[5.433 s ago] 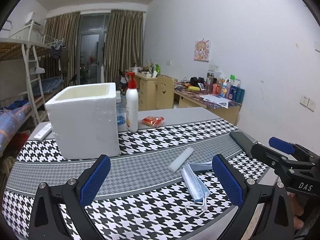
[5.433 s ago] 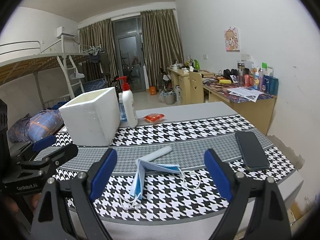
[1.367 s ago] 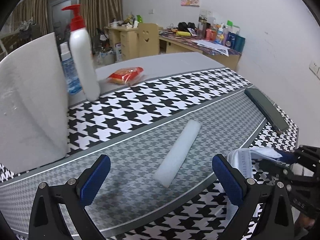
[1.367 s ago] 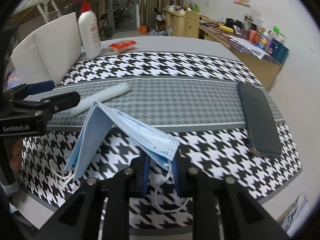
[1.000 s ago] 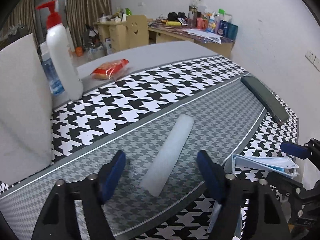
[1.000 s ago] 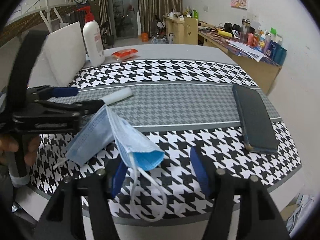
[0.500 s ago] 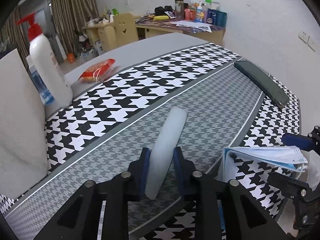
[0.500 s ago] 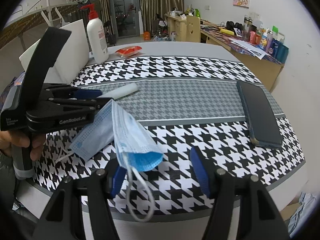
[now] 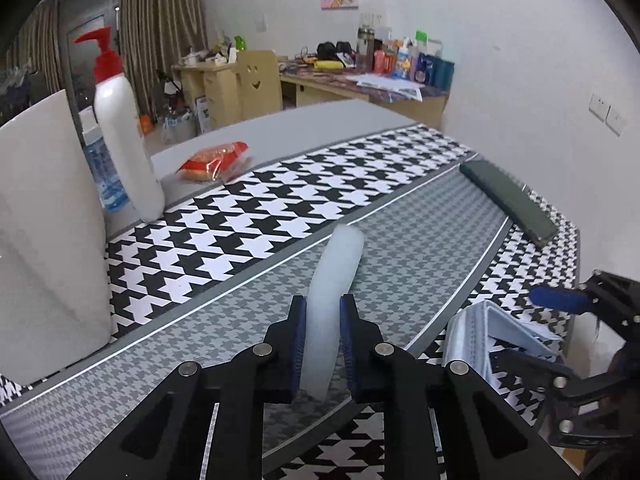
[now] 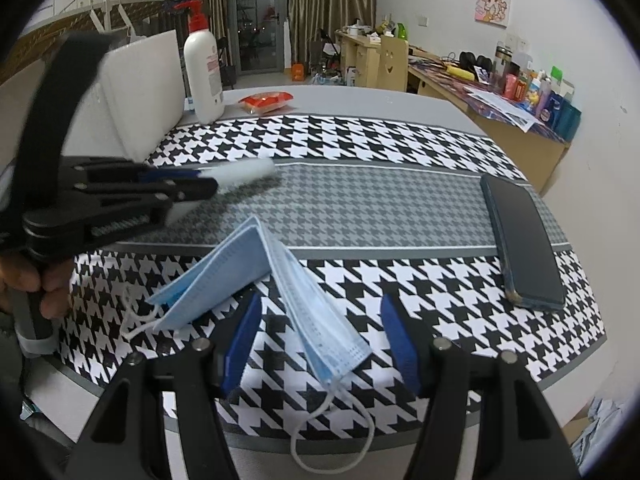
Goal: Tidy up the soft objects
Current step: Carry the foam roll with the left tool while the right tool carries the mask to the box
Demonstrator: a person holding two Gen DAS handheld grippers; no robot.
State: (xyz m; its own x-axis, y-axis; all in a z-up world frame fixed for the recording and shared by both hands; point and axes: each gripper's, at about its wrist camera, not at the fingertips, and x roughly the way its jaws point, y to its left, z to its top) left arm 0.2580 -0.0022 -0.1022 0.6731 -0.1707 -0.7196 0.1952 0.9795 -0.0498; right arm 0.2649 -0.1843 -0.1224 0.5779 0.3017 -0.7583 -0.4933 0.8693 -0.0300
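My left gripper is shut on a white foam stick, gripped near its close end, with the far end pointing away over the grey band of the tablecloth. The stick also shows in the right wrist view, held by the left gripper. A folded blue face mask lies tented on the cloth between the fingers of my right gripper, which is open around it. The mask also shows in the left wrist view, beside the right gripper.
A white foam box stands at the left. Beside it are a white pump bottle, a water bottle and a red snack packet. A dark phone lies near the table's right edge. The front table edge is close.
My left gripper closed on the foam stick and raised its near end. My right gripper, earlier shut on the mask and lifting it, now stands open with the mask lying on the cloth.
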